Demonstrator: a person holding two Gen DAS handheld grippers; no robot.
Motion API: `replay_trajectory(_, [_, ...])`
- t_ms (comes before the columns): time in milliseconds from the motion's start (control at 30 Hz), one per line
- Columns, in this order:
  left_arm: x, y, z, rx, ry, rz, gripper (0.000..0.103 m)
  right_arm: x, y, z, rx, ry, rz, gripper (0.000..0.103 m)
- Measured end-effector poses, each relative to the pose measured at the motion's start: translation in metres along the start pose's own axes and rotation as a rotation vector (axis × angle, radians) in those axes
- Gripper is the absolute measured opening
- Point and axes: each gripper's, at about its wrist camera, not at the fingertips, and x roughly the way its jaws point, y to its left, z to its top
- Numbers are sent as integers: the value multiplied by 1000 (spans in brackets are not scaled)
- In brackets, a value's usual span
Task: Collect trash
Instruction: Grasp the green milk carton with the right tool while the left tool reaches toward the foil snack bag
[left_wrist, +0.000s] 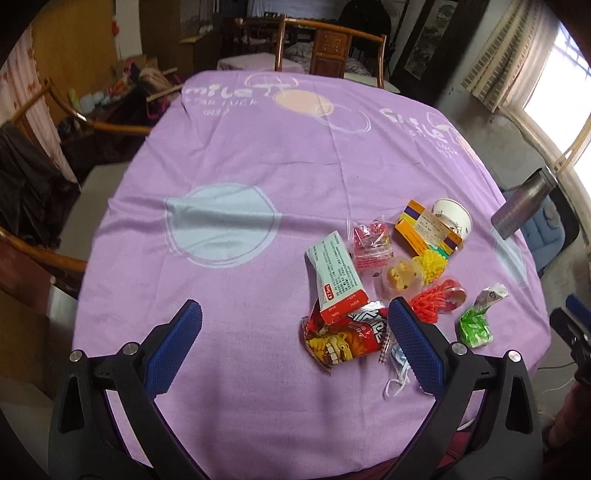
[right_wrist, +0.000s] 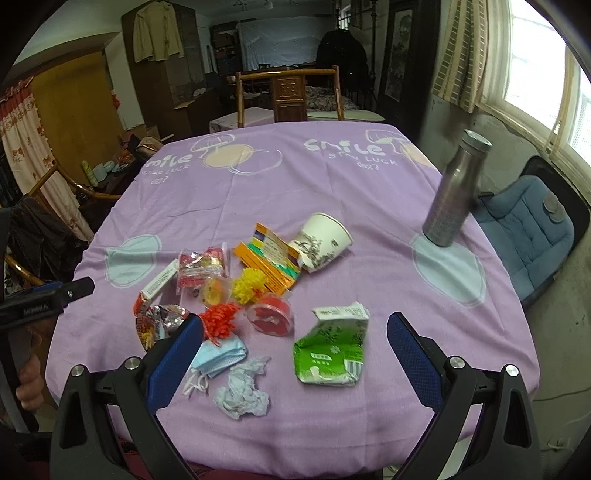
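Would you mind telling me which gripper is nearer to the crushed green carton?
Right. The open right gripper has the green carton lying between its fingers, just ahead. The left gripper hovers over the red snack bag, with the carton off to its right.

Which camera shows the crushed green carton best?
The right wrist view: the green carton lies close and unobstructed between the open gripper fingers, its print and barcode visible. In the left wrist view it sits small, distorted, off to the right.
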Motion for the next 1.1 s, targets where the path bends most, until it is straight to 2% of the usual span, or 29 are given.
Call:
replay_trajectory(167, [37, -12, 10, 26, 74, -121, 96, -3, -22, -14, 59, 23, -60, 97])
replay_trajectory(300, [82, -15, 23, -34, 169, -276, 96, -8, -43, -25, 115, 35, -116, 97])
replay_trajectory(400, [109, -13, 27, -71, 228, -319, 96, -9, -55, -30, 151, 37, -141, 97])
replay_trajectory(500, [125, -9, 26, -103, 266, -353, 86, -7, -62, -31, 170, 44, -138, 97])
replay_trajectory(567, [128, -5, 23, -131, 271, -389, 65, -2, -65, -30, 186, 53, -120, 97])
replay_trajectory(600, [125, -4, 23, -137, 269, -397, 60, 1, -68, -29, 197, 59, -107, 97])
replay_trajectory(633, [119, -3, 23, -138, 256, -410, 51, 3, -69, -27, 206, 65, -97, 97])
replay_trajectory(833, [55, 12, 26, -133, 106, -420, 46, 38, -86, -14, 293, 104, 2, 97])
replay_trajectory(933, [28, 15, 21, -121, 42, -375, 46, 64, -92, -9, 322, 141, 44, 97])
replay_trajectory(1100, [-10, 27, 8, -165, -18, -314, 46, 112, -80, -5, 284, 221, 94, 97])
